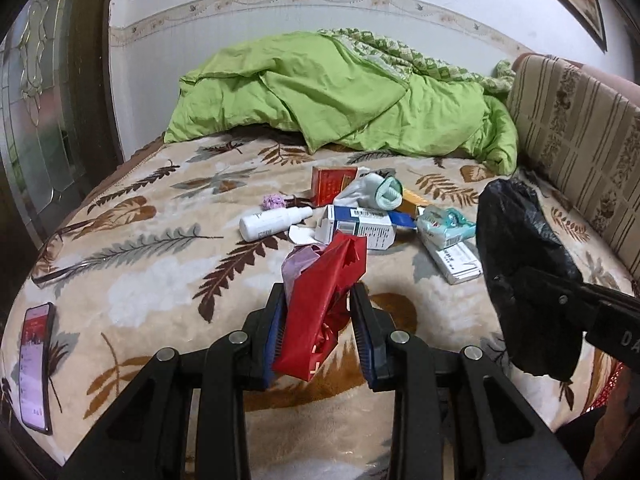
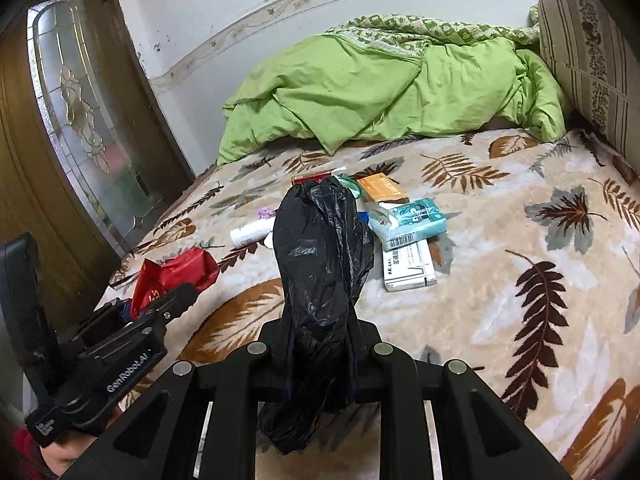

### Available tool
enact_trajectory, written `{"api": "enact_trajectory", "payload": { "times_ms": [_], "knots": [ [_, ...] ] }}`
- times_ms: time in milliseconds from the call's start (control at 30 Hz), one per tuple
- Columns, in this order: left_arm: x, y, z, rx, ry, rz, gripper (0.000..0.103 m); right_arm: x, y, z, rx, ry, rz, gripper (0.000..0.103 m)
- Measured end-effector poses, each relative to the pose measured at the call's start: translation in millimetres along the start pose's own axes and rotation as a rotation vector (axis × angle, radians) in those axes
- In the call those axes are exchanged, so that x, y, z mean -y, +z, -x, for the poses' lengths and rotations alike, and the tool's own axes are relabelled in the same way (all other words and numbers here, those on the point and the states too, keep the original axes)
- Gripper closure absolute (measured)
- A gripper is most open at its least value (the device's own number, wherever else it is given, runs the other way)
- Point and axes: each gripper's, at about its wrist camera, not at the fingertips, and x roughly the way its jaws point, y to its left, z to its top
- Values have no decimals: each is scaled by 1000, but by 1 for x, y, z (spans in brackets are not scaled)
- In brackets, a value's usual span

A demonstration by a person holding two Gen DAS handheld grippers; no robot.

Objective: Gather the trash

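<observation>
A: Leaf-print blanket (image 1: 132,264) covers the bed, with a green quilt (image 1: 340,96) heaped at the far side against the wall. Our trash sits in a pile mid-bed: a white bottle (image 1: 274,222), a red box (image 1: 332,184), a blue-and-white box (image 1: 360,226), a tissue pack (image 1: 444,228) and a flat white box (image 1: 458,262).

B: And we already hold some. Our left gripper (image 1: 318,320) is clamped on a red wrapper (image 1: 326,300), raised above the near blanket, fingers pointing toward the pile.

A: Our right gripper (image 2: 320,336) is closed on a black bag (image 2: 320,264), which is bunched up with no open mouth showing (that is our worry).

B: Agreed. If we push the wrapper at a shut bag, we think it slides off and drops back on the blanket. The wrapper is also limp and crinkled, so it may snag on the pads as we let go.

A: Pose, then: left gripper low and near, level with the bed; right gripper just to its right, aimed the same way, bag hanging both above and below its jaws.

B: A phone (image 1: 36,364) lies near left; we should not sweep it up as trash.
</observation>
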Motion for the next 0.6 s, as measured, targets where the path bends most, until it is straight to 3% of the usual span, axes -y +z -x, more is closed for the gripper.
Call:
{"api": "enact_trajectory", "payload": {
  "times_ms": [600],
  "knots": [
    [-1,-2,-6,-18,12,-5,72,-1,-1,-8,-22,-5,6,83]
  ]
}}
